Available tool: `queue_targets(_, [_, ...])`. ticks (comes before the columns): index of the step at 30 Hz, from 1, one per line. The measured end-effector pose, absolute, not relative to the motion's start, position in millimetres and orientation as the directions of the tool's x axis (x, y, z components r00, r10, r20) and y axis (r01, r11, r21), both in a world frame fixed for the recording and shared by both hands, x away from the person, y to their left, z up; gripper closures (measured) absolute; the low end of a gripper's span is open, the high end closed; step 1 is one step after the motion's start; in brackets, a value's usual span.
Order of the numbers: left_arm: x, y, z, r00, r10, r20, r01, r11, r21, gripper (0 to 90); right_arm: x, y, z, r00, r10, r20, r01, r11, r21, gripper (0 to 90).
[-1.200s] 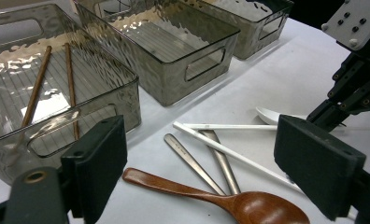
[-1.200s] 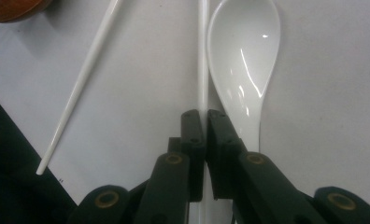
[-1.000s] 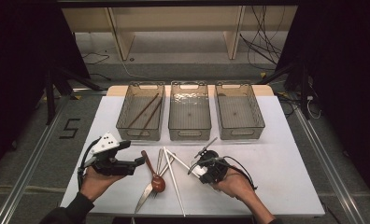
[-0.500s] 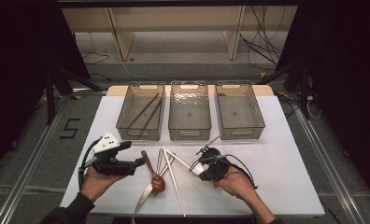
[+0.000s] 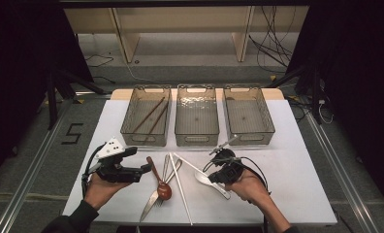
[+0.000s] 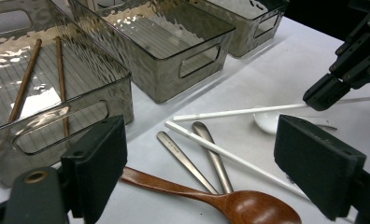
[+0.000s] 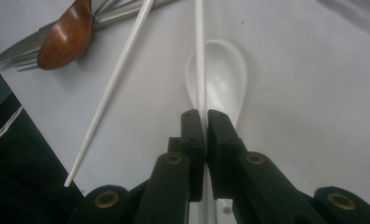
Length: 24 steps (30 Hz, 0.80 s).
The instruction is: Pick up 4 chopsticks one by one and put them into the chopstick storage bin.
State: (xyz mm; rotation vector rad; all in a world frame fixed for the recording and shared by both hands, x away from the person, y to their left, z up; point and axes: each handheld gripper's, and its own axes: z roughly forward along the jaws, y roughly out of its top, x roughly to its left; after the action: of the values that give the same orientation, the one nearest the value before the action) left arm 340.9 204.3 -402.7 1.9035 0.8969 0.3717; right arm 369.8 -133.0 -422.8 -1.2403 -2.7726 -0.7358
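- Since a second ago the right gripper (image 5: 218, 165) has shifted a little toward the cutlery pile; the left gripper (image 5: 144, 170) sits where it was, and nothing on the table (image 5: 296, 160) has changed place.
- Right gripper jaws are closed on a white chopstick (image 7: 200, 56), pinched near one end; the stick runs forward over the white spoon (image 7: 220, 74).
- In the left gripper view the held stick is low over the table, its far part crossing above the spoon bowl.
- Left gripper jaws are wide open, nothing between them, hovering by the wooden spoon (image 5: 160, 180).
- Second white chopstick (image 5: 180, 189) lies loose on the table beside the fork (image 5: 165, 179) and knife (image 5: 150, 208).
- Left bin (image 5: 127, 127) already has two brown chopsticks (image 5: 151, 116); middle bin (image 5: 196, 138) and right bin (image 5: 250, 133) look empty.
- Handling guess: chopstick is light, stiff, thin and smooth, likely to pivot or slip in an end grip. A hold nearer the middle would steady it.
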Motion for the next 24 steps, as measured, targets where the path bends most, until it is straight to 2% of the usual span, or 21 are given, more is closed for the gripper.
queue_targets(7, [342.0,204.1,-403.3,0.682,0.720,-0.129,0.438,-0.260,0.861,16.8,369.9,-139.0,-414.6,-0.680,0.700,0.218,0.708,0.548,0.446,86.9])
queue_targets(17, [345.5,196.0,-407.1,0.676,0.707,-0.210,0.495,-0.225,0.839,16.8,369.0,-142.2,-403.8,-0.681,0.687,0.254,0.700,0.508,0.501,86.9])
queue_targets(24, [354.4,190.8,-413.2,0.624,0.681,-0.383,0.606,-0.112,0.788,17.0,367.9,-142.1,-394.9,-0.685,0.676,0.273,0.691,0.485,0.536,86.9])
